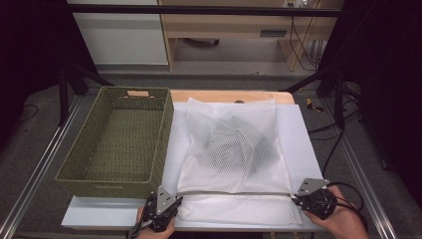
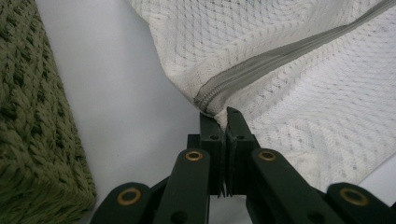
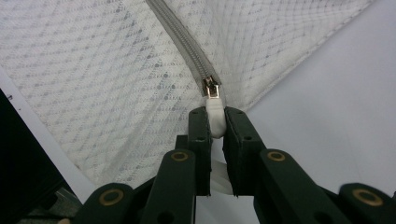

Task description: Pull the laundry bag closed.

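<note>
A white mesh laundry bag (image 1: 234, 149) with dark clothing inside lies on the white board, its grey zipper (image 1: 234, 193) running across the near end. My left gripper (image 1: 175, 208) is shut on the bag's left corner (image 2: 219, 114), right where the zipper (image 2: 280, 56) ends. My right gripper (image 1: 294, 199) is shut on the white zipper pull tab (image 3: 215, 116) just below the brass slider (image 3: 211, 87) at the bag's right edge. The zipper (image 3: 187, 42) looks closed along its length.
A green woven basket (image 1: 119, 142) stands empty to the left of the bag, close beside my left gripper (image 2: 223, 122). The white board (image 1: 303, 144) sits on a wooden table; metal rails run along both sides.
</note>
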Demonstrator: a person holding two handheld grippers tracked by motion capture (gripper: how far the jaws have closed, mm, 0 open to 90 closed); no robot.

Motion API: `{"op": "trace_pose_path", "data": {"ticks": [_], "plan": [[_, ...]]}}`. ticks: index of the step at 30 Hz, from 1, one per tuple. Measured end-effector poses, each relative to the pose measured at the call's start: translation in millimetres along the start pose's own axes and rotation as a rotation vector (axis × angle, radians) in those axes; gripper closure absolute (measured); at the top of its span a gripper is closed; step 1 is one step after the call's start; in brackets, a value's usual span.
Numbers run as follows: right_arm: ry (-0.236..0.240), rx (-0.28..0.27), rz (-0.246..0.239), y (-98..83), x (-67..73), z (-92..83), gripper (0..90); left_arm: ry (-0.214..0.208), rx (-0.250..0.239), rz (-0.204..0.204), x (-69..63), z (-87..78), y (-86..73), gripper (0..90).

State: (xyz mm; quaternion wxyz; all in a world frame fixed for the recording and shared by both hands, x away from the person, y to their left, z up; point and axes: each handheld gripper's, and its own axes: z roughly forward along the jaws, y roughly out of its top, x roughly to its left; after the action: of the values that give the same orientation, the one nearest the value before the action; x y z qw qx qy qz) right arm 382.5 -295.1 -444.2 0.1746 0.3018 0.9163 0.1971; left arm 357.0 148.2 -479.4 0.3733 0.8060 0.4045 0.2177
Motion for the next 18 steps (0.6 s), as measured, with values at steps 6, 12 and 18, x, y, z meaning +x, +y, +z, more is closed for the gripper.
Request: {"op": "trace_pose_path", "data": {"ticks": [6, 12, 18], "plan": [[0.006, -0.02, 0.007, 1.9, -1.1, 0.9, 81.3, 0.009, -0.008, 0.012, -0.6, 0.6, 1.9, 88.1], [0.005, -0.045, 0.034, 3.9, -0.4, 0.5, 80.0, 0.025, -0.016, 0.028, -2.7, 0.7, 2.5, 84.2], [-0.014, -0.134, 0.093, 14.5, 1.0, -6.6, 56.1, 0.078, -0.061, 0.06, -8.6, -10.2, 9.2, 62.2]]}}
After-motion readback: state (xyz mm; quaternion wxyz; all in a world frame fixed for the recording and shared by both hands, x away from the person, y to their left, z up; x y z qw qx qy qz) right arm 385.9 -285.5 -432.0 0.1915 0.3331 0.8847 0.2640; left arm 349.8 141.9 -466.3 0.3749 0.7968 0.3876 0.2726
